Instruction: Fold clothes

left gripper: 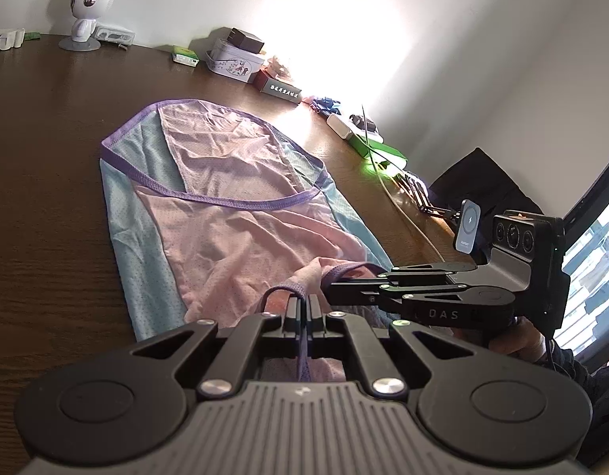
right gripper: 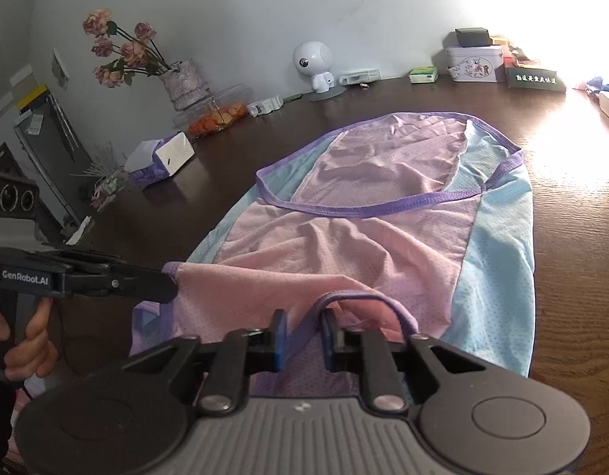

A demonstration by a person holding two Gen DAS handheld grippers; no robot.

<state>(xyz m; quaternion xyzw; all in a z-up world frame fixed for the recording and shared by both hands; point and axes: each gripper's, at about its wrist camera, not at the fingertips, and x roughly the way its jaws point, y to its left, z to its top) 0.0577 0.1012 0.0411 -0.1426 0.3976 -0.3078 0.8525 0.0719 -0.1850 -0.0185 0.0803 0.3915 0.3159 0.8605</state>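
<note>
A pink and light-blue mesh garment with purple trim (left gripper: 225, 206) lies flat on the dark wooden table (left gripper: 47, 158); it also shows in the right wrist view (right gripper: 383, 229). My left gripper (left gripper: 305, 303) is shut on the purple near hem, lifting it a little. My right gripper (right gripper: 302, 326) has its jaws partly closed around a pinch of the near hem; it shows from the side in the left wrist view (left gripper: 332, 285). The left gripper shows at the left of the right wrist view (right gripper: 162, 281), its tip on the garment's corner.
Along the far wall stand a white robot-shaped toy (left gripper: 88, 12), a white tin (left gripper: 235, 61), small boxes (left gripper: 280, 89), a vase of dried roses (right gripper: 177, 79), a tissue box (right gripper: 162, 158) and a glass dish (right gripper: 217, 113). Cables and chargers (left gripper: 367, 134) lie at the right. A window is at the far right.
</note>
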